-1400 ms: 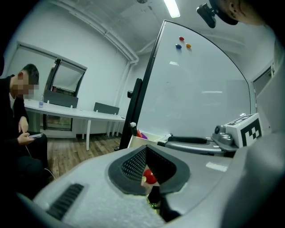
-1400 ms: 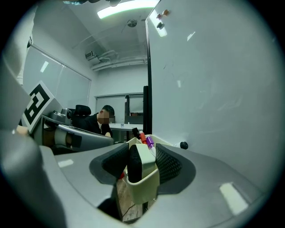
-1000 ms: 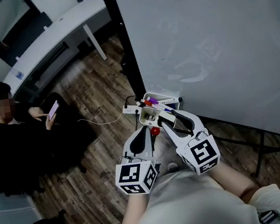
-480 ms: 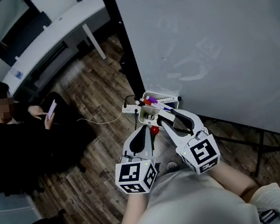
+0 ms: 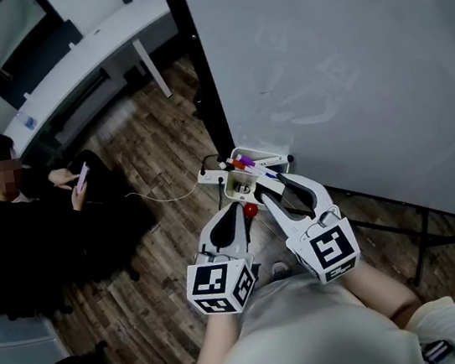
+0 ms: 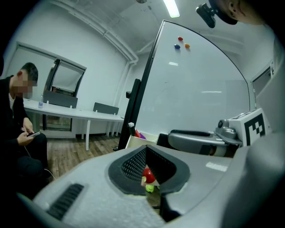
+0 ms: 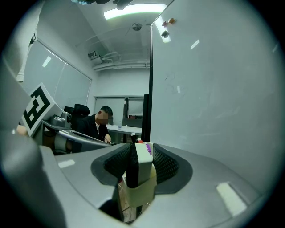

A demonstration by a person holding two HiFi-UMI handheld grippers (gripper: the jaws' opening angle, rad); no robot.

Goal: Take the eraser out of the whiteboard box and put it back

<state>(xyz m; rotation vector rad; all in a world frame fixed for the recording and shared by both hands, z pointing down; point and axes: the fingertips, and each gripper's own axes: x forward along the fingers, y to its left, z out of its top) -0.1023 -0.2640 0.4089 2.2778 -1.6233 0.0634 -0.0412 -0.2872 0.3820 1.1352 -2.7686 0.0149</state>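
Observation:
The whiteboard box, white and holding coloured markers, hangs at the lower left corner of the whiteboard. My right gripper reaches to the box and is shut on the eraser, a white block with black felt on its left face, held upright just above the cream box wall. To its left, my left gripper points at the same box with its jaws together. A small red thing shows just past its tips; whether it is gripped cannot be told.
A person in black sits at the left on the wooden floor side, looking at a phone. A long white desk runs behind. The whiteboard's black post stands beside the box. A thin cable trails across the floor.

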